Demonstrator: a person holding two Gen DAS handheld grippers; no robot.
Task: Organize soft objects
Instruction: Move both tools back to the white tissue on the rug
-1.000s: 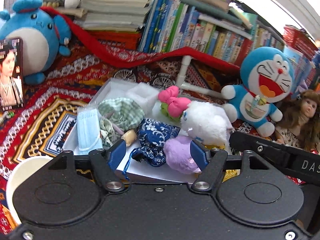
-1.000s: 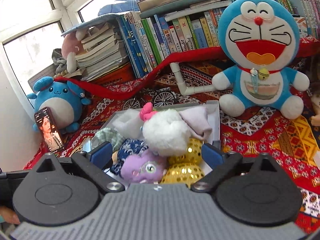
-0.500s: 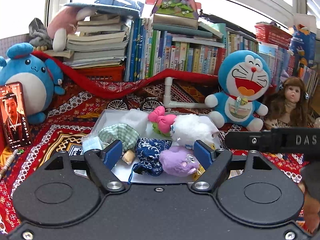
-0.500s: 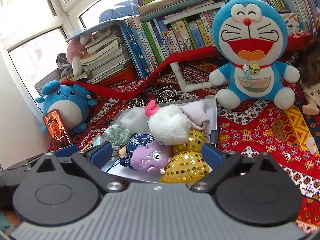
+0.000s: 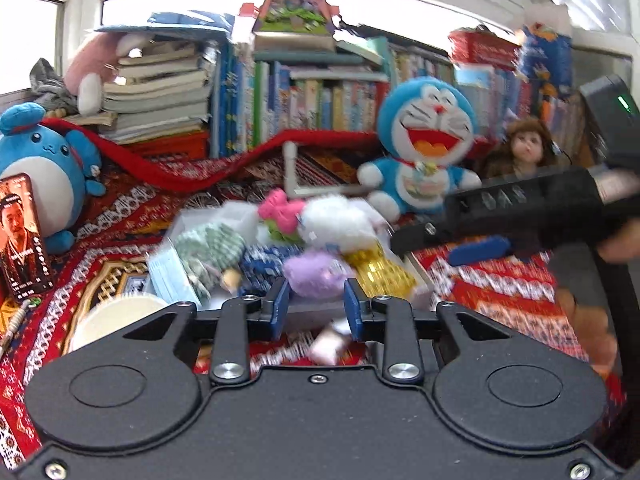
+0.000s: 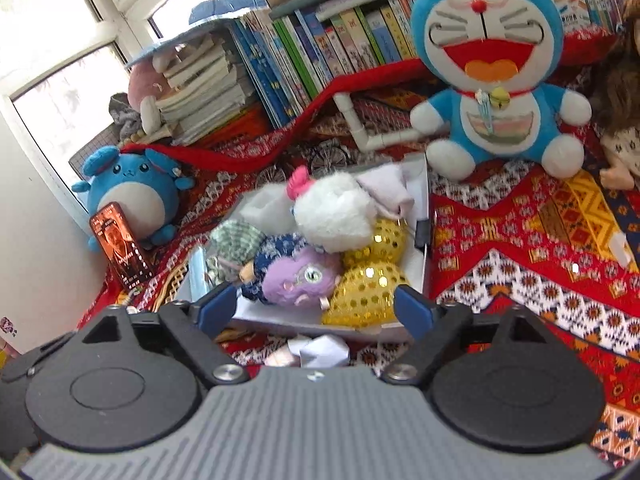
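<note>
A white tray (image 6: 422, 216) on the patterned cloth holds soft things: a white plush with a pink bow (image 6: 336, 212), a purple plush (image 6: 298, 278), gold sequin balls (image 6: 366, 294), a blue print pouch (image 6: 276, 252), a green checked cloth (image 6: 234, 238) and a blue face mask (image 5: 172, 276). My left gripper (image 5: 316, 306) is pulled back from the tray, its jaws partly closed and empty. My right gripper (image 6: 316, 306) is open and empty in front of the tray. It also shows in the left wrist view (image 5: 480, 250).
A Doraemon plush (image 6: 488, 76) and a doll (image 5: 524, 152) sit at the right. A round blue plush (image 6: 128, 188) and a phone (image 6: 122, 246) stand at the left. Books (image 6: 320, 44) line the back. A white bowl (image 5: 120, 316) and a small pale wrapped object (image 6: 316, 350) lie near me.
Both grippers have drawn back and up from the tray. The left jaws have narrowed. The right gripper has moved further into the left wrist view.
</note>
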